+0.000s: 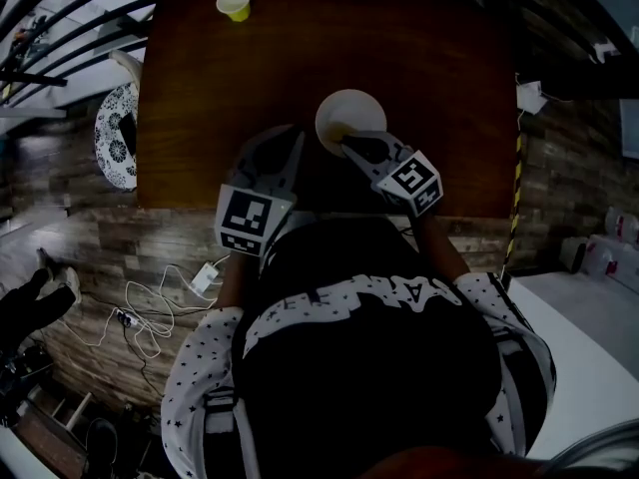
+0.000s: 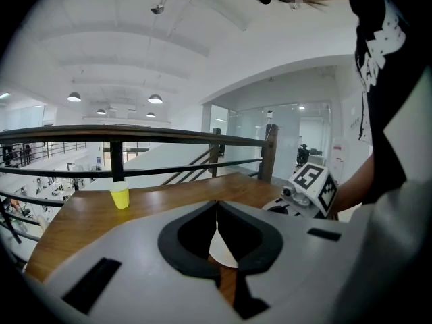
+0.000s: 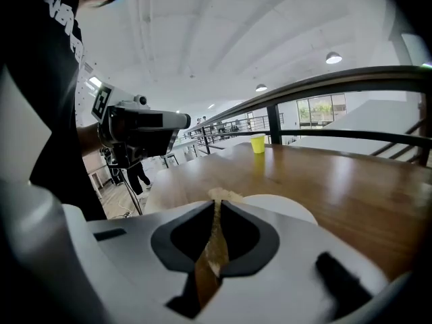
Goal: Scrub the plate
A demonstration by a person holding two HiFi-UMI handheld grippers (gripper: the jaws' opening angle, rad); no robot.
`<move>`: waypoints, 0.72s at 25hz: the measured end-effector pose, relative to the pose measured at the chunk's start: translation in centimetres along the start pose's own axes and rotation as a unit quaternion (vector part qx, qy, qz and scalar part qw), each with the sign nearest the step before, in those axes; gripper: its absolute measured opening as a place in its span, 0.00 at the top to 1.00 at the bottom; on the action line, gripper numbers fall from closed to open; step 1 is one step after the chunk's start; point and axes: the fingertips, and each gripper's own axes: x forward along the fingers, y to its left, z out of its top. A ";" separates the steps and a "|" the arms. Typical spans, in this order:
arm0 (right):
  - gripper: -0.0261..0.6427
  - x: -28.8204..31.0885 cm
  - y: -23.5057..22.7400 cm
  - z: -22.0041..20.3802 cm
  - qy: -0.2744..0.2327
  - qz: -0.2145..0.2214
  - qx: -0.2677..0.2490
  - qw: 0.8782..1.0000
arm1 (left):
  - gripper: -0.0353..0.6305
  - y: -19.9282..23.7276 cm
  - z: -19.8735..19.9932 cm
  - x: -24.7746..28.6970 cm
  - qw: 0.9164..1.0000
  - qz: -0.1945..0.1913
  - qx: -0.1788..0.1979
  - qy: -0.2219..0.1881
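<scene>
Because the plate (image 1: 337, 106) lies flat and face-up close to the near edge of the counter (image 1: 439, 78), round and so without any long axis, hard strokes could skate it toward that edge unless it is pinned. Fingers of the right gripper (image 1: 353, 146) are clenched on a tan pad (image 3: 217, 196) resting on the plate's near side, while those of the left gripper (image 2: 217, 206) are closed together just beside its left rim, nothing seen between them, so they may not steady it. A yellow cup (image 1: 234, 3) stands well apart at the far corner.
</scene>
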 end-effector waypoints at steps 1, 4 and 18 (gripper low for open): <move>0.90 -0.1 -0.4 0.0 -0.001 -0.004 0.000 1.000 | 0.93 0.1 0.0 0.0 1.000 0.002 -0.001 0.000; 0.90 -0.4 -1.7 0.2 -0.003 -0.019 0.000 1.000 | 0.93 0.4 -0.1 -0.2 1.000 0.009 -0.002 0.001; 0.90 -1.2 -6.7 0.7 -0.004 -0.066 -0.012 0.998 | 0.93 1.2 -0.2 -0.4 0.999 0.041 -0.018 0.000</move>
